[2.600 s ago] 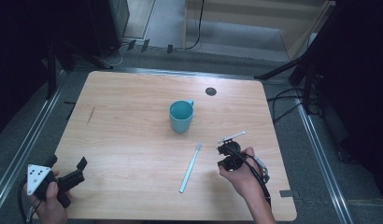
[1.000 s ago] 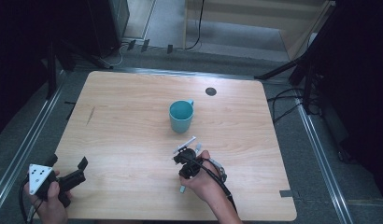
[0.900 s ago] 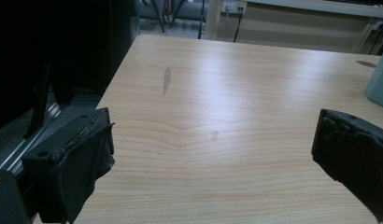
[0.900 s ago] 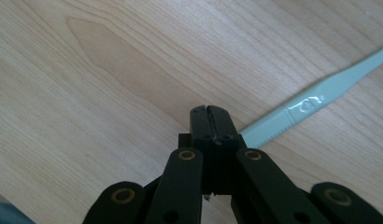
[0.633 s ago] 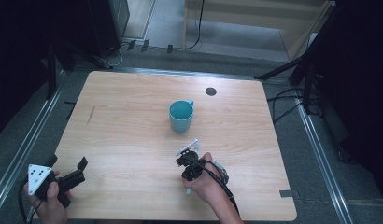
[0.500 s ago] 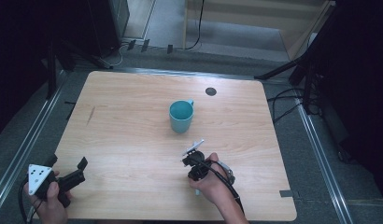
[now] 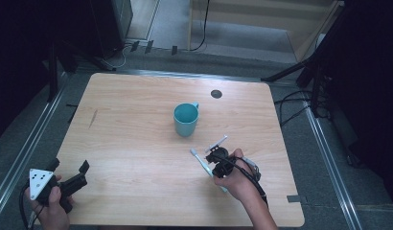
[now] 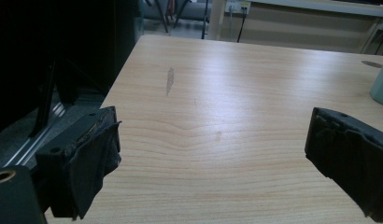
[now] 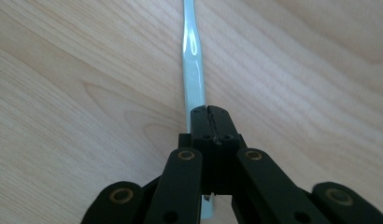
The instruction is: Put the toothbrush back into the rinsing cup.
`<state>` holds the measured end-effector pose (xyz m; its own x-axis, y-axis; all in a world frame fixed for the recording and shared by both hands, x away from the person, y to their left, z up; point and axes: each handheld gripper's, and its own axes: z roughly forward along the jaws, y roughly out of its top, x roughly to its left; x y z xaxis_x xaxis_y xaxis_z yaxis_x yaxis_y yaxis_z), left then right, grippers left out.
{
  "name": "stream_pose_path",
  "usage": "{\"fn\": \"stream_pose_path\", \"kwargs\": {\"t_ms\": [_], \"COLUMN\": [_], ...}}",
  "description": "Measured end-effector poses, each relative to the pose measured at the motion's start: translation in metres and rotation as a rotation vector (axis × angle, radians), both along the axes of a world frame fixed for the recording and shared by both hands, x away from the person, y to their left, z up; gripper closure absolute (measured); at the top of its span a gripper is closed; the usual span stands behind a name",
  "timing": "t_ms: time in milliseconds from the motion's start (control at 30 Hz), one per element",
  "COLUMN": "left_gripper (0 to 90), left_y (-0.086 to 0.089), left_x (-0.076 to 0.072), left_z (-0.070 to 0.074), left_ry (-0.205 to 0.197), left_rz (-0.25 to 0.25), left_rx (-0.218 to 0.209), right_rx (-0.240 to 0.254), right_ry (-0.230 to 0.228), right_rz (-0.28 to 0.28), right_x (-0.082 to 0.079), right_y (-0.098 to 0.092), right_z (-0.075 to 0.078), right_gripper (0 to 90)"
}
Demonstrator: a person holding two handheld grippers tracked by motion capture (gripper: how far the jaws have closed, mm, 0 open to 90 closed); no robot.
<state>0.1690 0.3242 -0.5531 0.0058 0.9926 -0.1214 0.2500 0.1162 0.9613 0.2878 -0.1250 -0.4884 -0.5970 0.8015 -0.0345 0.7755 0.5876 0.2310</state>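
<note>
the right gripper (image 7: 218,160) sits over the near right part of the wooden table (image 7: 137,143), held in the person's right hand (image 7: 240,179). in the right gripper view its two black jaws are pressed fully together, with a pale blue toothbrush (image 9: 193,70) running out from directly beneath the closed tips along the table surface; whether the jaws actually pinch the handle or only lie over it cannot be told. in the high view the toothbrush (image 7: 200,160) lies on the table with its head pointing away from the person, toward a teal mug (image 7: 186,120) that stands upright near the table centre, apart from the brush. the left gripper (image 7: 70,179) is held at the near left corner of the table, its jaws spread wide with nothing between them.
</note>
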Motion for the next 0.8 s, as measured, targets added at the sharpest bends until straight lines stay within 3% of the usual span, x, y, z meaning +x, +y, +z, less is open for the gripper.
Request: {"fn": "stream_pose_path", "kwargs": {"t_ms": [33, 133, 167, 267, 467, 633, 800], "left_gripper": [3.2, 3.2, 3.2, 3.3, 3.3, 3.3, 3.3], "left_y": [0.000, 0.001, 0.001, 0.001, 0.001, 0.001, 0.001], "left_x": [0.000, 0.000, 0.000, 0.000, 0.000, 0.000, 0.000], "left_z": [0.000, 0.000, 0.000, 0.000, 0.000, 0.000, 0.000], "left_ry": [-0.002, -0.001, -0.001, -0.001, 0.000, 0.002, 0.001], "left_rz": [-0.002, -0.003, -0.004, -0.004, -0.006, -0.007, -0.005], "left_rx": [-0.001, -0.002, -0.002, -0.002, -0.002, -0.003, -0.005], "right_rx": [-0.003, 0.003, 0.011, 0.012, -0.013, -0.032, -0.056], "right_ry": [0.001, 0.020, 0.048, 0.052, 0.074, 0.126, 0.118], "right_rz": [0.024, 0.027, 0.027, 0.042, 0.051, 0.064, 0.080], "right_x": [0.006, 0.011, 0.015, 0.019, 0.028, 0.031, 0.031], "right_y": [0.003, 0.007, 0.010, 0.012, 0.017, 0.020, 0.021], "right_z": [0.002, 0.001, -0.001, -0.004, -0.009, -0.016, -0.018], "right_gripper": [78.9, 76.2, 71.6, 69.2, 70.5, 73.5, 77.8]}}
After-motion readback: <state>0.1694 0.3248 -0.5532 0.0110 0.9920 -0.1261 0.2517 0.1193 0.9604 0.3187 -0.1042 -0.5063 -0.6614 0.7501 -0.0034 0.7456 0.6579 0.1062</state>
